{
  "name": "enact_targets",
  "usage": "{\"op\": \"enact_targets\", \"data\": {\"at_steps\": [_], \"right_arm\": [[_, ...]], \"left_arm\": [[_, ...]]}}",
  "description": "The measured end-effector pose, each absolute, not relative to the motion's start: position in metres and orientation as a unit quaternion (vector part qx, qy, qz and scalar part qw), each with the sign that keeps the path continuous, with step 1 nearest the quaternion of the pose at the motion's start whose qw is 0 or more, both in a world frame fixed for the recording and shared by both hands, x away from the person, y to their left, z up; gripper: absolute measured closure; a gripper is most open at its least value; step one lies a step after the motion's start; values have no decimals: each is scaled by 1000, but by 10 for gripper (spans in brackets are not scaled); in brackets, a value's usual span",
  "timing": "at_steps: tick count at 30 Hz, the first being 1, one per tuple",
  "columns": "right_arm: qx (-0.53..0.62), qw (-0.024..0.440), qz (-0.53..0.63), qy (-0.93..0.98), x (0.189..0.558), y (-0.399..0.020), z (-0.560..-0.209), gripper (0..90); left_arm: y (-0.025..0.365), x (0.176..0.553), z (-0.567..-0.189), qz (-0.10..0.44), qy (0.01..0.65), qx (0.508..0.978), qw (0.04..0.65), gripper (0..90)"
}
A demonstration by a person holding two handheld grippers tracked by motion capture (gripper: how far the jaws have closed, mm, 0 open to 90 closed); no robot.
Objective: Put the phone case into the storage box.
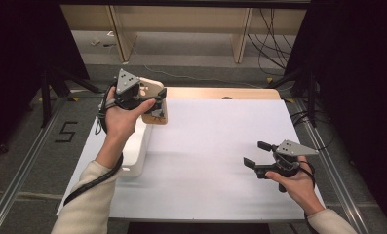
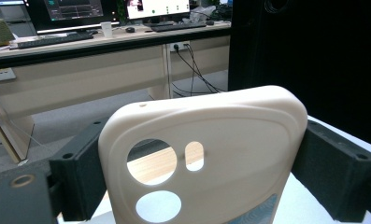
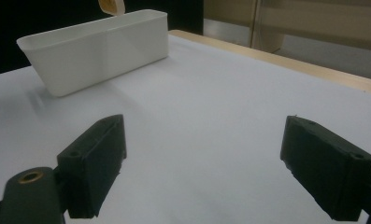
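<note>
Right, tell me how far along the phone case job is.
Done: the left claw has the beige phone case clamped between its jaws, lifted above the far end of the white bin. In hand: holding it there. Left: likely lowering and releasing it into the bin. The right claw is open, idle over the table.

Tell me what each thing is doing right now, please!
phone case: held up in the air, clamped between the left gripper's jaws, above the far end of the bin.
left gripper: shut on the phone case.
right gripper: open, nothing between its jaws, just above the table.
white bin: sitting on the table, open at the top.
</note>
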State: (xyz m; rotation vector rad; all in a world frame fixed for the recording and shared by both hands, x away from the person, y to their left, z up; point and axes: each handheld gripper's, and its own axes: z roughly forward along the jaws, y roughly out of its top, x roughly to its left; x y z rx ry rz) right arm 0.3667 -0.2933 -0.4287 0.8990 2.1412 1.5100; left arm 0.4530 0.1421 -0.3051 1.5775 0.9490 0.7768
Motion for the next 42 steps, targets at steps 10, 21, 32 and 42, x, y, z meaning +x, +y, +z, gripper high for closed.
{"op": "enact_targets", "data": {"at_steps": [10,21,32,42], "right_arm": [[319,184,536,760,367,-293,-429,153],[318,184,537,759,367,-293,-429,153],[318,184,537,760,367,-293,-429,153],[318,184,536,760,367,-293,-429,153]], "left_arm": [[148,455,-306,327,403,664,539,119],[157,457,-304,333,408,659,537,119],[162,458,-304,334,410,660,534,119],[168,459,-304,339,413,659,530,119]]}}
